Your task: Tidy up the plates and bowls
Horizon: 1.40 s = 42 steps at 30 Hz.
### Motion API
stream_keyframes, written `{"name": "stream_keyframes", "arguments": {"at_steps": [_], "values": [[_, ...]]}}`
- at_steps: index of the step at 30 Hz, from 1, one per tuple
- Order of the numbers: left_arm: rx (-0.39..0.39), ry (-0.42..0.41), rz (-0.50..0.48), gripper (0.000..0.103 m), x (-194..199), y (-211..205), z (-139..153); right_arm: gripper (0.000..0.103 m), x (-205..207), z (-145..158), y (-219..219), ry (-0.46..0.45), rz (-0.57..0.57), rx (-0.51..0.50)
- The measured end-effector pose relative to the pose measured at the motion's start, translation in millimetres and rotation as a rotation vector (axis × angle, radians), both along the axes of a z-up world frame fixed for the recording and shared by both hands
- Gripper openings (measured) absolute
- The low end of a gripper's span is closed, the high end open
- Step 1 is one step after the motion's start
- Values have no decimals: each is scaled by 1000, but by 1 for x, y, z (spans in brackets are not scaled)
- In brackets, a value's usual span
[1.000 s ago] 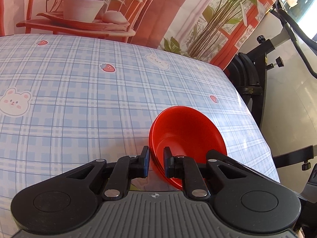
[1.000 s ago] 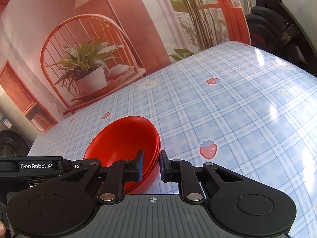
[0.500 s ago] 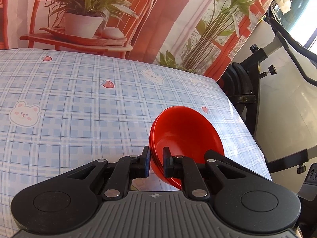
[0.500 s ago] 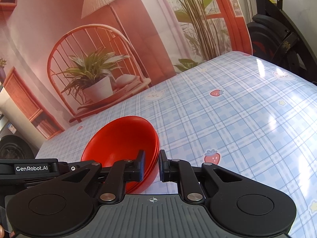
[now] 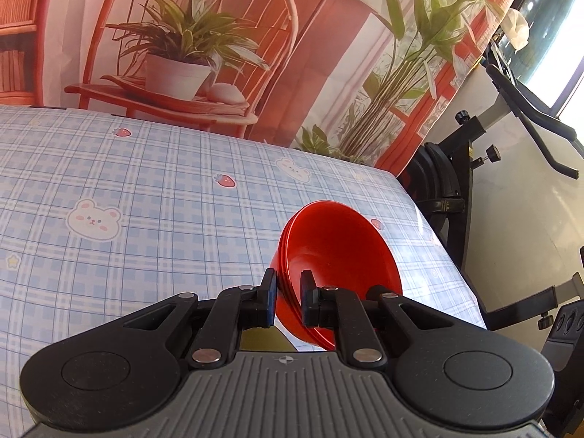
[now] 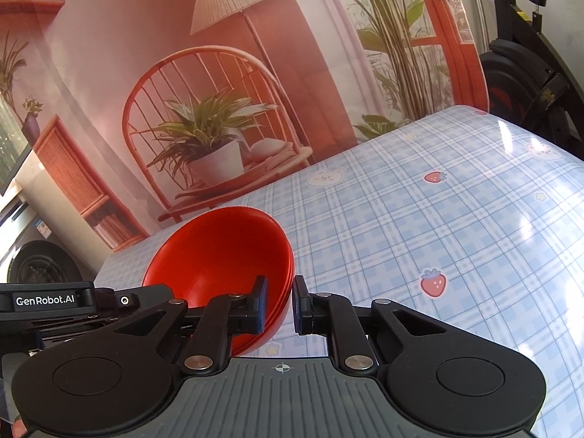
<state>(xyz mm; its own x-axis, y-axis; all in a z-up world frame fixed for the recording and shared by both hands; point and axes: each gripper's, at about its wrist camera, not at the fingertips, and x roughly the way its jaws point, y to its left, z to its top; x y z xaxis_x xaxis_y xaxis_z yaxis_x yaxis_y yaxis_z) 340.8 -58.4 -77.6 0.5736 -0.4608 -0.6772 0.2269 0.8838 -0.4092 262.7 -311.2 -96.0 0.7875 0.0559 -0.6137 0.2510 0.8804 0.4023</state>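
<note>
Above the blue plaid tablecloth with bear and strawberry prints (image 5: 153,197), both the left gripper (image 5: 288,301) and right gripper (image 6: 279,304) pinch opposite rims of the stacked glossy red plastic bowls (image 5: 339,255), with a black exercise bike (image 5: 474,168) standing beyond the cloth's edge.

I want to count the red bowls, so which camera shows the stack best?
The right wrist view: the bowls face the camera, layered rims showing. The left wrist view shows the bowls edge-on, partly behind the gripper.
</note>
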Motion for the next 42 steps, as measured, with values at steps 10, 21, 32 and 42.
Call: {"name": "stream_keyframes", "arguments": {"at_steps": [10,21,32,42], "values": [[-30,5,31,14,-22,25,3,13,-12,12,33,-2,43,-22],[-45,39,44,14,-44,49,-10,13,-30,7,58,17,60,-34],[-53,97,71,14,-55,66,-31,13,-37,-10,79,56,82,-28],[-46,105,82,14,-55,67,-37,13,-35,-16,82,81,93,-23]]}}
